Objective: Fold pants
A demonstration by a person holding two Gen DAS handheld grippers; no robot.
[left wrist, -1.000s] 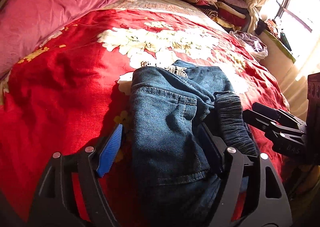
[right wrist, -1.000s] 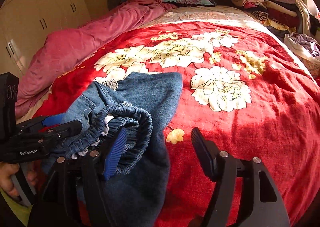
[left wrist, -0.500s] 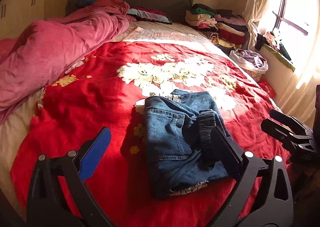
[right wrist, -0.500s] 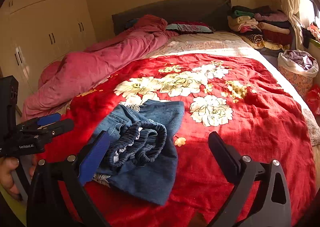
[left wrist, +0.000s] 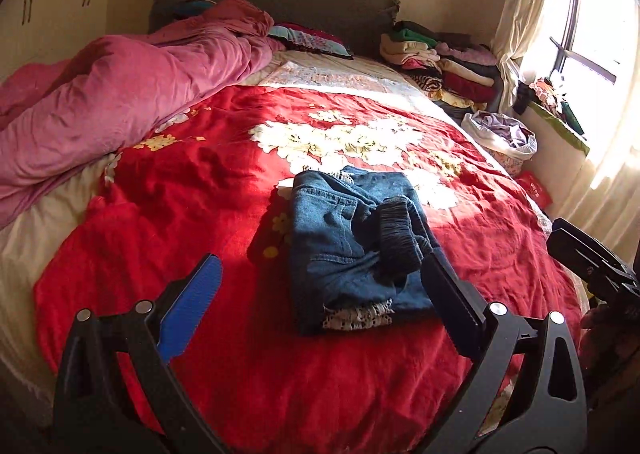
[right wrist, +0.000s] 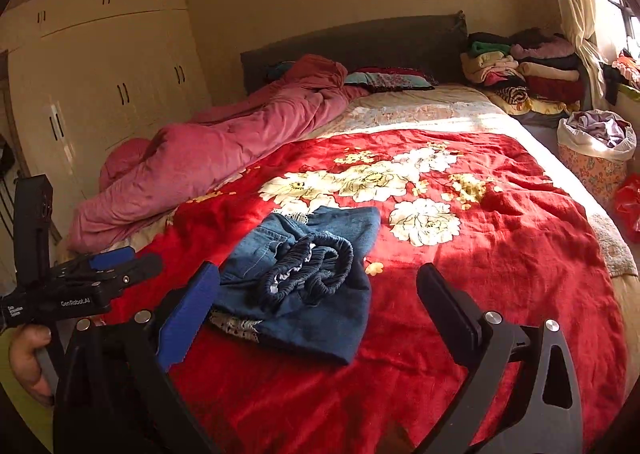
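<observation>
Folded blue denim pants [left wrist: 352, 246] [right wrist: 304, 278] lie in a compact bundle on the red flowered blanket [left wrist: 200, 221] [right wrist: 500, 254], their dark elastic waistband bunched on top and a lace trim showing at the near edge. My left gripper [left wrist: 320, 278] hangs open above the blanket, short of the pants, with nothing between its fingers. In the right wrist view my right gripper [right wrist: 318, 286] is open too and holds nothing; the pants lie beyond its blue left pad [right wrist: 188, 318]. The left gripper [right wrist: 116, 270] also shows there at the left edge, in a hand.
A rumpled pink duvet [left wrist: 100, 109] lies along the bed's left side. Stacked folded clothes [left wrist: 440, 65] sit at the far right by the headboard. A laundry basket [right wrist: 596, 157] stands beside the bed under the window. Wardrobe doors [right wrist: 100, 93] are at the left.
Both grippers opened wide and pulled back and up from the pants, which now lie farther off and smaller in both views. The pants stayed as a folded bundle on the blanket.
</observation>
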